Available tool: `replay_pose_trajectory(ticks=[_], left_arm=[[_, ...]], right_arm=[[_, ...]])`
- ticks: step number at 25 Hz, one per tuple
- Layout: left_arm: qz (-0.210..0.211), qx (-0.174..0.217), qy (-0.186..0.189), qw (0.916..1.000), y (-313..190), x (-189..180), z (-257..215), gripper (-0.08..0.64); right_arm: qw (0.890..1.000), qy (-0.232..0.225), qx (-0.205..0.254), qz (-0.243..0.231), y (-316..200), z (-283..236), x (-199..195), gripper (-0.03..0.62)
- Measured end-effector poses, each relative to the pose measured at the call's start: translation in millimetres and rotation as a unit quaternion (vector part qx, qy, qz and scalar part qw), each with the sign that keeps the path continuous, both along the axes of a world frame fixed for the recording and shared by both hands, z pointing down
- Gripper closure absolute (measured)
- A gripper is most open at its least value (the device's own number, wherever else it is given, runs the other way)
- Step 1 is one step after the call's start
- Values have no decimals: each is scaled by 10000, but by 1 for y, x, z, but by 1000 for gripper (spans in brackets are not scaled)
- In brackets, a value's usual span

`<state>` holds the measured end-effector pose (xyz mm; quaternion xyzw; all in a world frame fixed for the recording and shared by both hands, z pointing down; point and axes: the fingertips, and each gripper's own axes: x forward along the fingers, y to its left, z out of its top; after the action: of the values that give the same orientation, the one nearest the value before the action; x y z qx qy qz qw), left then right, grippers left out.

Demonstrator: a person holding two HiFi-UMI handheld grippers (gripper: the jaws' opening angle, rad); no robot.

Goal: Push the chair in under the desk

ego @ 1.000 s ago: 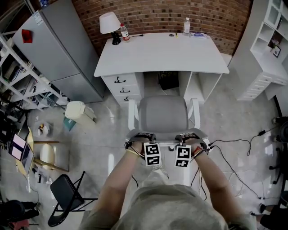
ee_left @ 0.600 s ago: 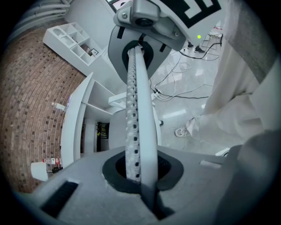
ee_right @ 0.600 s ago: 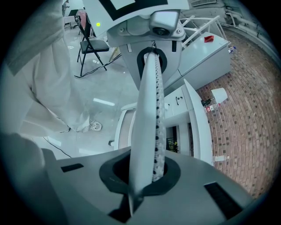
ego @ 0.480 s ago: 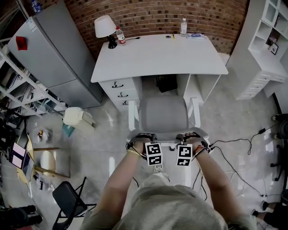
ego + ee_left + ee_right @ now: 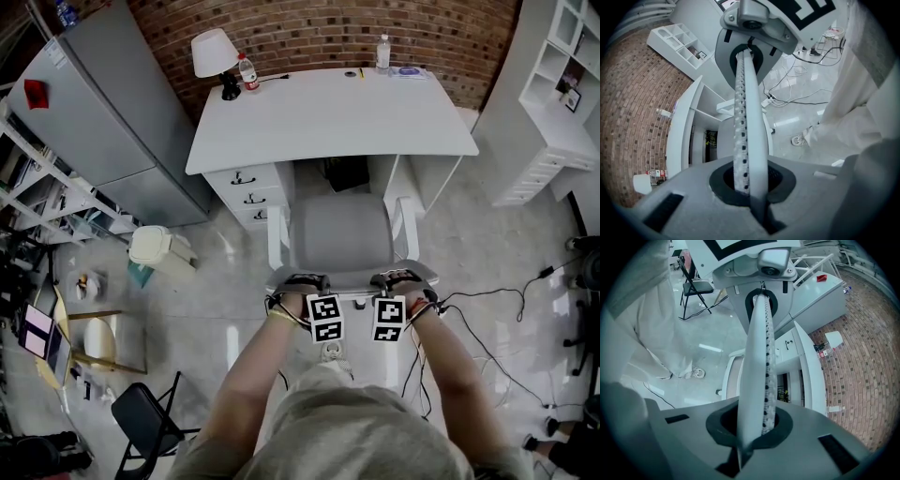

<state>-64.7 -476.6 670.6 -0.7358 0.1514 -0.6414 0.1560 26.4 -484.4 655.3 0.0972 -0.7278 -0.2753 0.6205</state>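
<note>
Head view had the person (image 5: 337, 436) standing right behind the chair (image 5: 339, 246), with the left gripper (image 5: 302, 283) and the right gripper (image 5: 399, 280) set side by side on the top edge of its backrest (image 5: 352, 277), one toward each end. Both gripper views showed each pair of jaws pressed flat together with nothing between them, so neither claw gripped anything. They seemed to serve as closed pushers laid against the backrest, though the exact contact was hidden beneath the grippers' own bodies. The step in hand looked like the push itself, somewhere in its early or middle part. The grey seat (image 5: 339, 217) lay just beyond the claws, away from the person, squarely facing the knee opening of the desk (image 5: 333, 117), with its front edge near the desk's near edge and most of the seat out on the open floor. That opening ran between the drawer unit (image 5: 251, 192) on the left and the desk's side panel (image 5: 431, 183) on the right. The next move probably called for an even, straight shove from both hands, so that the white armrests (image 5: 276, 236) would pass between drawers and panel without the chair swinging to one side
</note>
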Motion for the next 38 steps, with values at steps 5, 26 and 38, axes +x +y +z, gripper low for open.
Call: replay_pose_trajectory(ticks=[5,26,38], left_arm=[[-10,-13,6,10000,-15,-2,0,548],[-37,47,-7,10000,-76,-9,2,548],[-32,50,-4,10000,-104,-15,1,548]], right_arm=[[10000,17,-15,23,-16,0,-2,583],[10000,9,65,14,-77,3,-10,581],[10000,7,91,27,-105,2,-15,581]])
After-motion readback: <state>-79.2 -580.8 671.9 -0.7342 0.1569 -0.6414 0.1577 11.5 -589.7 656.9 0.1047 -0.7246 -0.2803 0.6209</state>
